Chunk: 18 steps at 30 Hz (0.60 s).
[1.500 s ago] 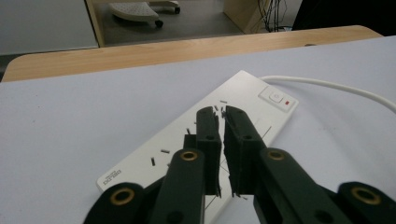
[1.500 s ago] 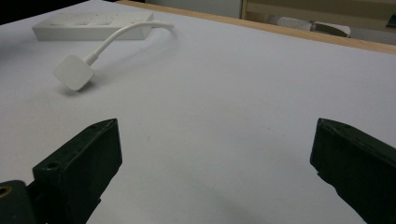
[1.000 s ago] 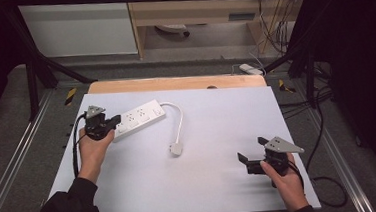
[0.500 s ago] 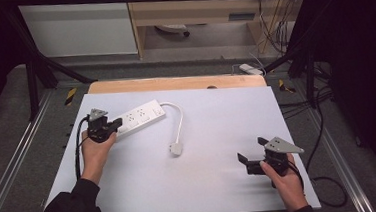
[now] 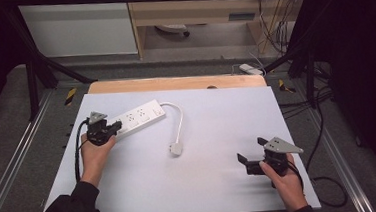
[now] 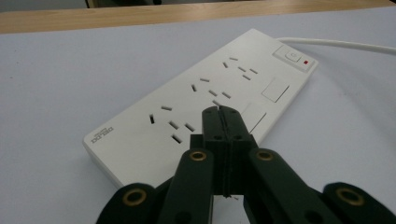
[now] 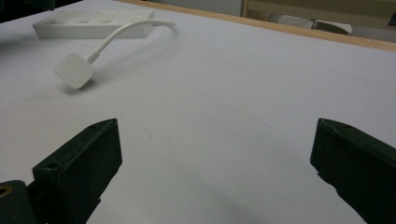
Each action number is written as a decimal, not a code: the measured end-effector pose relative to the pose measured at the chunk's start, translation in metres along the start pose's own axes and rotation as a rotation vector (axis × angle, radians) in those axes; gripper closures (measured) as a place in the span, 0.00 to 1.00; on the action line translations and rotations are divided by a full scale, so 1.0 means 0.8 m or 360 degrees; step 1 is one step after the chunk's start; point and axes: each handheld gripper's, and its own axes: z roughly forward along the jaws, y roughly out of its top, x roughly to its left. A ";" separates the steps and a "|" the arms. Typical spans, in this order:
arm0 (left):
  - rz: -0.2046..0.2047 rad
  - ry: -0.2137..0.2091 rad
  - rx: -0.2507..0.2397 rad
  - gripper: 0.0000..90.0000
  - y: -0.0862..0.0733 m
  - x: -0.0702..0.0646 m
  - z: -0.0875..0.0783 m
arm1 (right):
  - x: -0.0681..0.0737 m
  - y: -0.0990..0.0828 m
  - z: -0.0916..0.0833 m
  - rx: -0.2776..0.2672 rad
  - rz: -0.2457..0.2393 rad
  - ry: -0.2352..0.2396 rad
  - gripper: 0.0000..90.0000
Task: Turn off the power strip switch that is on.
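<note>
Fingers pressed flat together on my left gripper, nothing between them, their tips over the near end of the white power strip; fingers on my right gripper spread wide over bare sheet, empty. Against the earlier frames both hands sit almost where they were; the strip lies at the same slant at the far left of the surface. Its cord curls toward the middle and ends in a white plug lying free, well apart from my right gripper. Open white sheet runs between plug and right hand; a wooden edge bounds the far side. Beyond stand a pale cabinet and hanging cables.
</note>
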 end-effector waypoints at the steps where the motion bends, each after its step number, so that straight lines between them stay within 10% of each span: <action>1: -0.0002 0.0001 -0.0001 1.00 0.000 0.000 0.000 | 0.000 0.000 0.000 0.0001 0.0006 0.0001 0.03; 18: 0.0030 0.0023 0.0029 1.00 -0.004 0.003 0.006 | 0.000 0.000 0.000 0.0007 0.0000 0.0004 0.03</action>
